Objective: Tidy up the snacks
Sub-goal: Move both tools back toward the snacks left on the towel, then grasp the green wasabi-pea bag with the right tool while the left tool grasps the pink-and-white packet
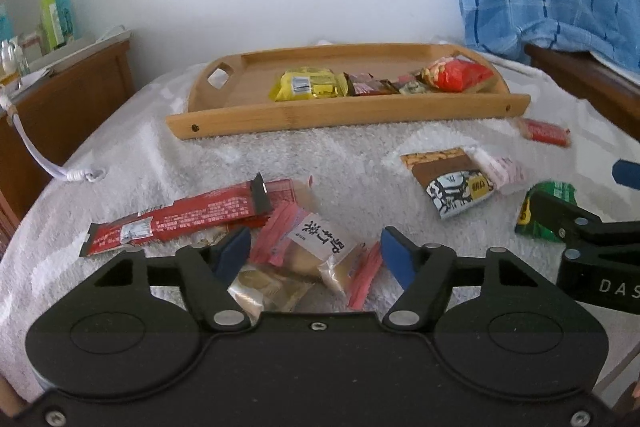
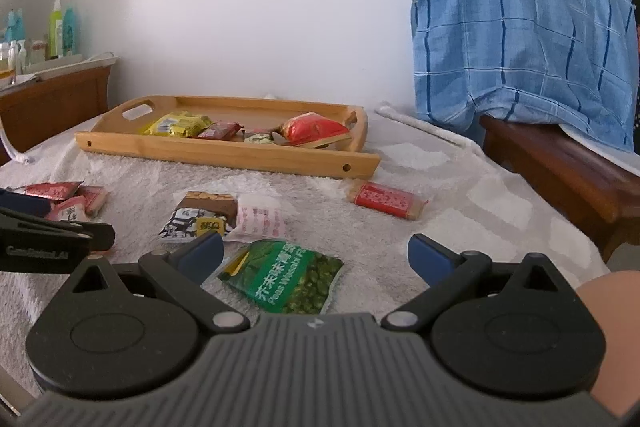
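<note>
You are at the pick-up step: your left gripper (image 1: 314, 251), jaws partly apart and holding nothing yet, straddles the pink-ended cookie pack (image 1: 316, 247) in the near left pile. Your right gripper (image 2: 314, 259), wide and empty, frames the green pea packet (image 2: 284, 277). Next, pinch and carry to the far wooden tray (image 1: 320, 113), where about 5 snacks lie.

A tray (image 2: 224, 155) holding a row of snack packets (image 2: 178, 125) sits at the towel-covered surface's (image 2: 360, 227) far edge; loose packets lie before it, a pea packet (image 2: 286, 277) nearest, a long wrapper (image 1: 180, 223) toward the left edge.
</note>
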Demonstrator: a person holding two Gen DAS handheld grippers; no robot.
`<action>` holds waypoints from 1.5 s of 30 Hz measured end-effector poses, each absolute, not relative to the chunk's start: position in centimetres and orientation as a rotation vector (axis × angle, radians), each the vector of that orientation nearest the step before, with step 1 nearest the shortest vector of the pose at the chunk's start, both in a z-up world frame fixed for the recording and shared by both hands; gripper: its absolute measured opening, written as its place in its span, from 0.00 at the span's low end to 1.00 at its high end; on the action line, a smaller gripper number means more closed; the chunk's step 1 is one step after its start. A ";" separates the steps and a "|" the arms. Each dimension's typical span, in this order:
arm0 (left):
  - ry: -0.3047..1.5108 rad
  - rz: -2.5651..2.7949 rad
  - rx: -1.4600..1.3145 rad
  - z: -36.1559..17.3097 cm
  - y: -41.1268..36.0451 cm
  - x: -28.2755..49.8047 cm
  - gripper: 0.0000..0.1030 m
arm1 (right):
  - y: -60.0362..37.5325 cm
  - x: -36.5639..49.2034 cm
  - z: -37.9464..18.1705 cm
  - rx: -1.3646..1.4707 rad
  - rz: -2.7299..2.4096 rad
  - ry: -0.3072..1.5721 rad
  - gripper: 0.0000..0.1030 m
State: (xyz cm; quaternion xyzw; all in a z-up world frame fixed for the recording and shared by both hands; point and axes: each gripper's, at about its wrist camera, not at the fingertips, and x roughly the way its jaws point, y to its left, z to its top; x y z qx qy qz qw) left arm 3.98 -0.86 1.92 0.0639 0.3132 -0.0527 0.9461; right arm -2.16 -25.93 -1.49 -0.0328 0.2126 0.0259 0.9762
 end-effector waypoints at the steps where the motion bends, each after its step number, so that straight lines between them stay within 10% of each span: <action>1: 0.638 -0.107 0.129 1.9 -0.9 3.9 0.63 | -25.8 -2.1 -1.5 -0.068 0.054 0.430 1.00; 10: 0.641 -0.135 0.086 3.0 -0.6 2.9 0.47 | -26.5 -1.6 -1.7 0.031 0.094 0.467 0.99; 26: 0.700 -0.139 0.082 1.8 -1.4 4.5 0.56 | -24.8 -1.5 -2.4 -0.046 0.122 0.486 0.84; 36: 0.695 -0.147 0.082 2.9 -1.5 4.1 0.42 | -25.2 -1.7 -2.4 -0.012 0.119 0.479 0.58; 45: 0.679 -0.134 0.065 3.4 -1.2 3.8 0.37 | -26.1 -2.2 -1.6 0.042 0.108 0.424 0.57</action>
